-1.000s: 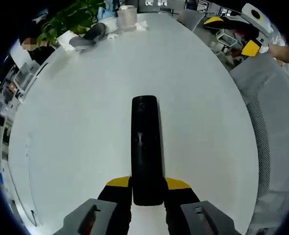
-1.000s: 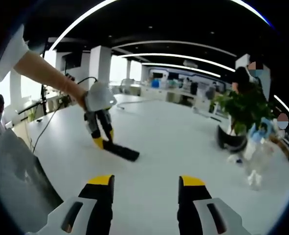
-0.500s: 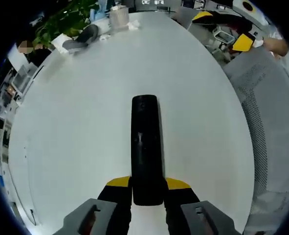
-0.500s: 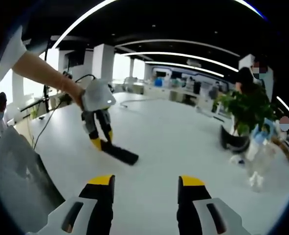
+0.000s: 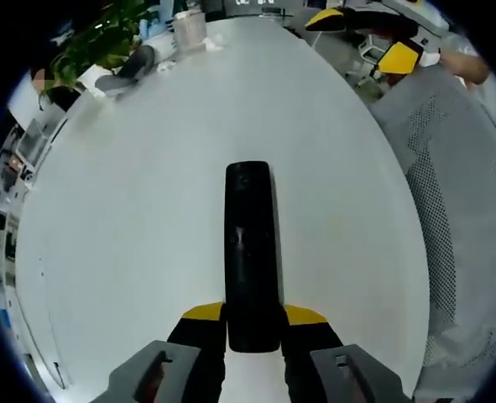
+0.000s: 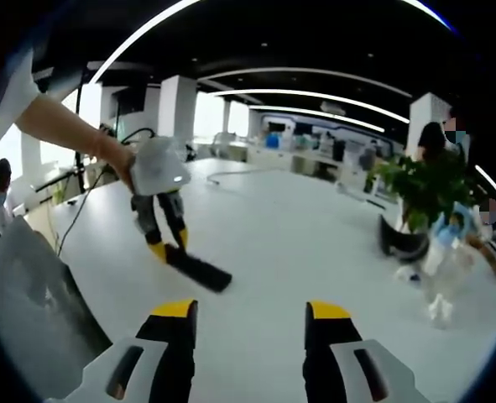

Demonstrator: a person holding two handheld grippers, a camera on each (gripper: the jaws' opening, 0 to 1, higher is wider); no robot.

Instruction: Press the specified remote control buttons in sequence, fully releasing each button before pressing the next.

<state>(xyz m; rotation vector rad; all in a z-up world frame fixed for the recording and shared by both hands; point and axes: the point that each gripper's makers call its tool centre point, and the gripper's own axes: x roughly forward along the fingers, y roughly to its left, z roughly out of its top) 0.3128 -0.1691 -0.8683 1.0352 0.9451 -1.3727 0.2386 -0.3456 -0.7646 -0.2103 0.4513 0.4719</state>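
Remote control [image 5: 249, 252]: black, clamped at its near end by the left gripper [image 5: 252, 323], held over the white bench [image 5: 130, 210]. Right gripper [image 6: 250, 312]: jaws parted, nothing held, well apart from the remote control.

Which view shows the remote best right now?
The left gripper view: the remote runs lengthwise up the middle, near end clamped in the left gripper, top face toward the camera. The right gripper view shows it small, slanted and dark above the table.
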